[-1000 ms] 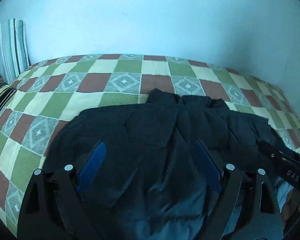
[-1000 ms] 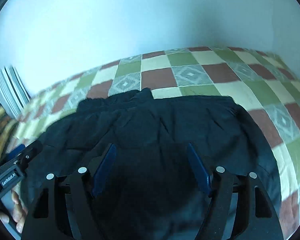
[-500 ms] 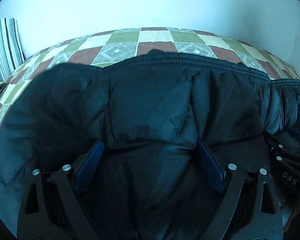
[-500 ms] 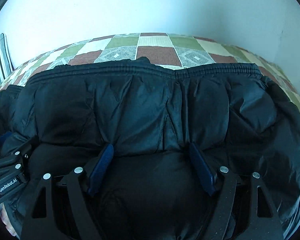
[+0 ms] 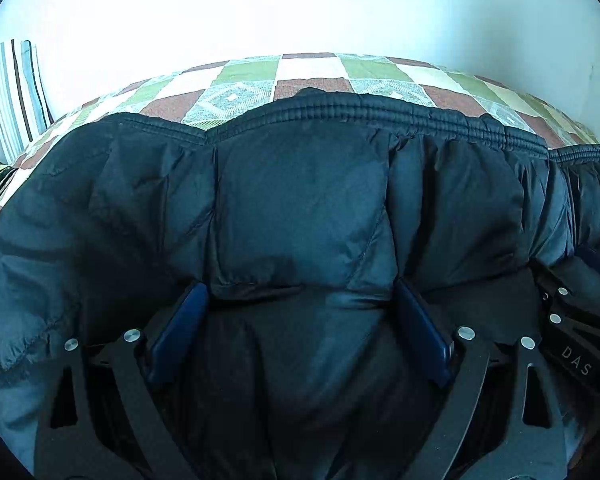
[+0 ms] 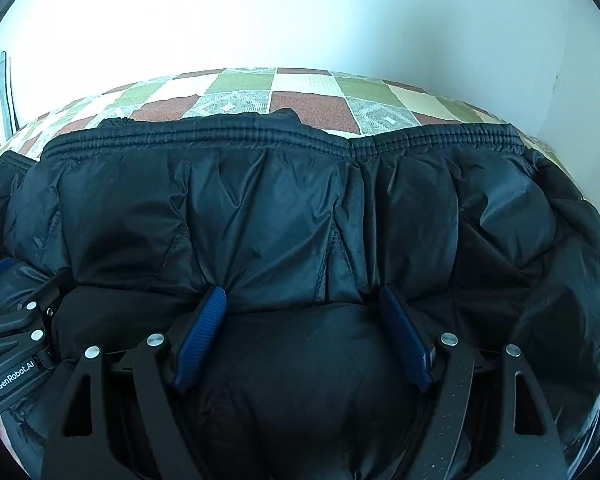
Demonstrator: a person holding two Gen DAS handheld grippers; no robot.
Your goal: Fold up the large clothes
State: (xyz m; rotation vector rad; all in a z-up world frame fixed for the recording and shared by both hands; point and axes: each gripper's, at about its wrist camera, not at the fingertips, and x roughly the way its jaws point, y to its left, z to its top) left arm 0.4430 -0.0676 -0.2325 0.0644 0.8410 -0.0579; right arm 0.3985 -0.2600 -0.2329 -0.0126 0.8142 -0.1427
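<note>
A large black puffer jacket (image 5: 300,200) lies on the checkered bed (image 5: 308,80), its elastic hem folded up and over toward the far side. It fills the right wrist view (image 6: 284,216) too. My left gripper (image 5: 300,296) has its jaws spread wide, with jacket fabric bulging between the blue pads (image 5: 180,328). My right gripper (image 6: 304,296) is likewise spread, with fabric between its blue pads (image 6: 204,332). The right gripper shows at the left wrist view's right edge (image 5: 580,320); the left gripper shows at the right wrist view's left edge (image 6: 16,344). Fingertips are hidden by fabric.
A striped pillow (image 5: 12,96) leans at the bed's left end. A white wall (image 5: 300,8) runs behind the bed, with a corner on the right (image 6: 560,80). Bare checkered bedspread (image 6: 312,104) shows beyond the jacket's hem.
One second ago the jacket lay flat before both grippers. Its lower part has since been lifted and folded forward, so the hem now stands across both views. Little changed in the last half second.
</note>
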